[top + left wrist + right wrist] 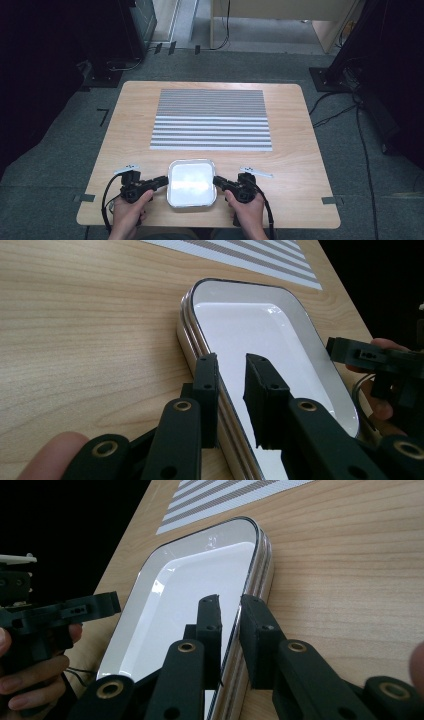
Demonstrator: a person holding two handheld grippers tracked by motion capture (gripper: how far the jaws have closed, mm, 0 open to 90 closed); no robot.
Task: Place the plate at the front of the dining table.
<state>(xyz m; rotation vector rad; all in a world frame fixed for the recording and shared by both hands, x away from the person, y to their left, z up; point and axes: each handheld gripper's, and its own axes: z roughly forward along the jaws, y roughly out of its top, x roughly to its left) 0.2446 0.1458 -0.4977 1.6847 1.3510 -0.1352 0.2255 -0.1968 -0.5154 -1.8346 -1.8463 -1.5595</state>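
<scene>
A white square tray (192,161) with rounded corners lies near the table's front edge, between my two grippers. Its side shows layered edges, like stacked trays (186,325). My left gripper (164,181) reaches in from the left. Its jaws (231,367) straddle the tray's left rim, one outside and one over the white inside, closed on it. From the right, my right gripper (218,181) does the same on the opposite rim (260,555), its jaws (229,605) closed on that edge. Each gripper view shows the other gripper beyond the tray (350,350) (107,605).
A grey-and-white striped mat (211,120) covers the middle and far part of the wooden table (300,165). Bare wood runs along both sides of the mat and around the tray. Cables and dark stands sit on the floor beyond the table.
</scene>
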